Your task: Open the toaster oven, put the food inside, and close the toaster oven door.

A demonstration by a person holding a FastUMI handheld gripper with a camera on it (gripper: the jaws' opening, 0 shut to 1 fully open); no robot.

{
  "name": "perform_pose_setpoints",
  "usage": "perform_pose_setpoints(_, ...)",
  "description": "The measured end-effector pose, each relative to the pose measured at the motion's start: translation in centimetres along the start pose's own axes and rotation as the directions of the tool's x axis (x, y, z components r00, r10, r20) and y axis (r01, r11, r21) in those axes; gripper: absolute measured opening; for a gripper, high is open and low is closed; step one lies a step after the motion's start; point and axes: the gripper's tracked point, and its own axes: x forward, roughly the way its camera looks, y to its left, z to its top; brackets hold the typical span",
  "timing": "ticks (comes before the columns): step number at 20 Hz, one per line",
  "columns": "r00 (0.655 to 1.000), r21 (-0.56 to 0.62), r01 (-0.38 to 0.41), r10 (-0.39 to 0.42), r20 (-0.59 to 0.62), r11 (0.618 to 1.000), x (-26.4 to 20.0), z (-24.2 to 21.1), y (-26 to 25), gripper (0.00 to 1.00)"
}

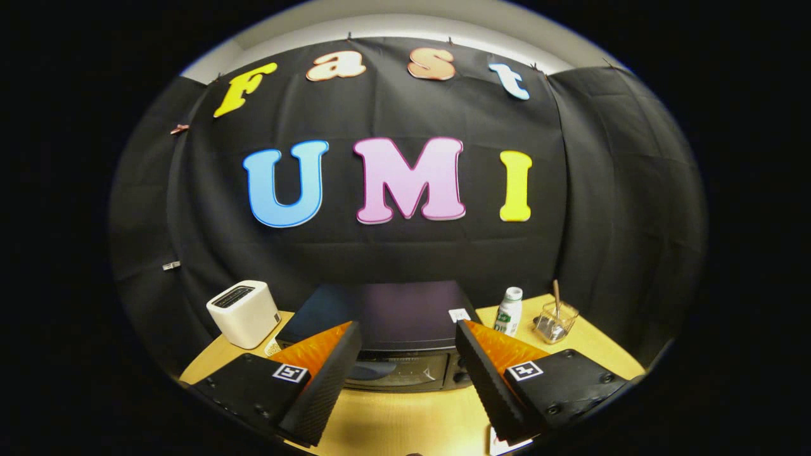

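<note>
Toaster oven [405, 342]: dark box standing on the wooden table [405, 424], against the black cloth wall, just ahead of the fingers and seen between them; its glass door [396, 372] looks closed.
Gripper [408, 342]: fingers spread wide apart, holding nothing, raised above the table in front of the oven.
White toaster [244, 313]: on the table beside the oven, off to one side.
White bottle [508, 311]: upright on the oven's other side.
Glass cup [556, 322]: just beside the bottle, a stick standing in it.

Tool [408, 354] fingers wide apart — toaster oven [399, 335] just beyond them, door closed, on wooden table [405, 418]
</note>
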Motion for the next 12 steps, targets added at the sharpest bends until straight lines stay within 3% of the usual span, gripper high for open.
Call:
perform_pose_setpoints(5,0.995,0.012,-0.005,0.006,-0.095,1.0,4.4,-4.1,2.5,0.99)
perform_pose_setpoints(12,0.985,-0.009,-0.041,0.039,-0.169,0.999,6.4,-8.0,5.5,0.99)
